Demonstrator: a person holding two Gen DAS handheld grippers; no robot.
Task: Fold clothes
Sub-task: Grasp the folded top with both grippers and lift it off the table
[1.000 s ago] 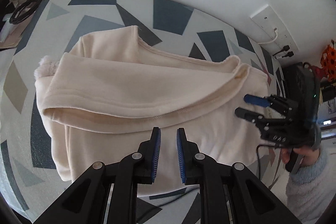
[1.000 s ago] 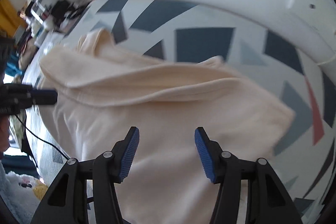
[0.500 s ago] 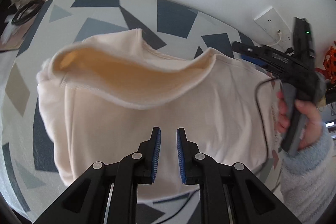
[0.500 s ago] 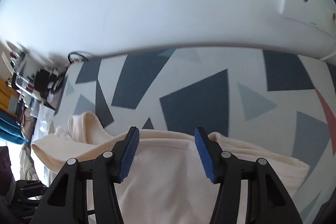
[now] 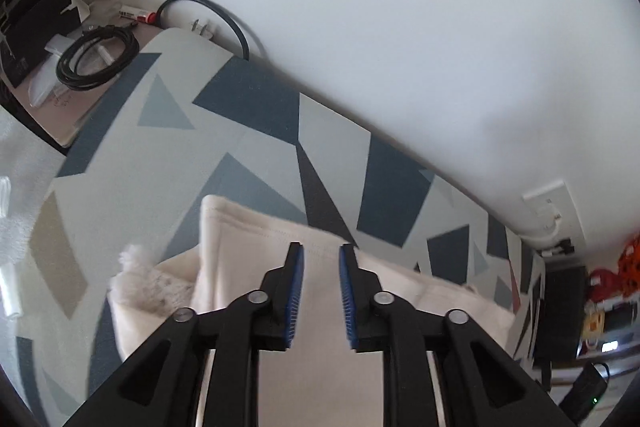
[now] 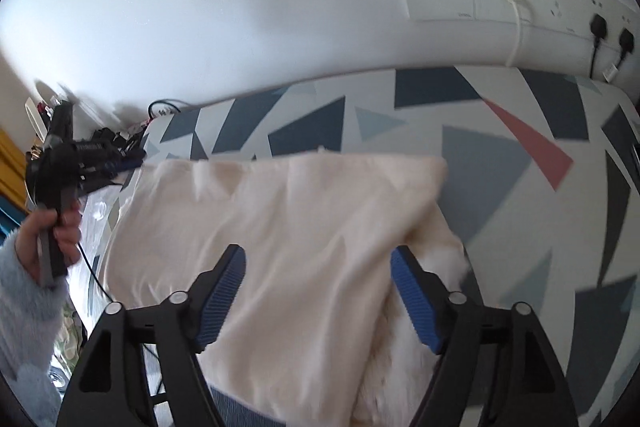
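Now the cream garment (image 6: 280,227) lies folded on the geometric-patterned surface (image 6: 520,211), spreading beneath and ahead of the right gripper (image 6: 318,259), whose blue pads stand wide apart, while the left gripper (image 5: 320,255) hovers above the cloth's far edge with a narrow empty gap between its fingers.

No text is readable; small print on the wall socket plate (image 6: 464,14) is illegible.
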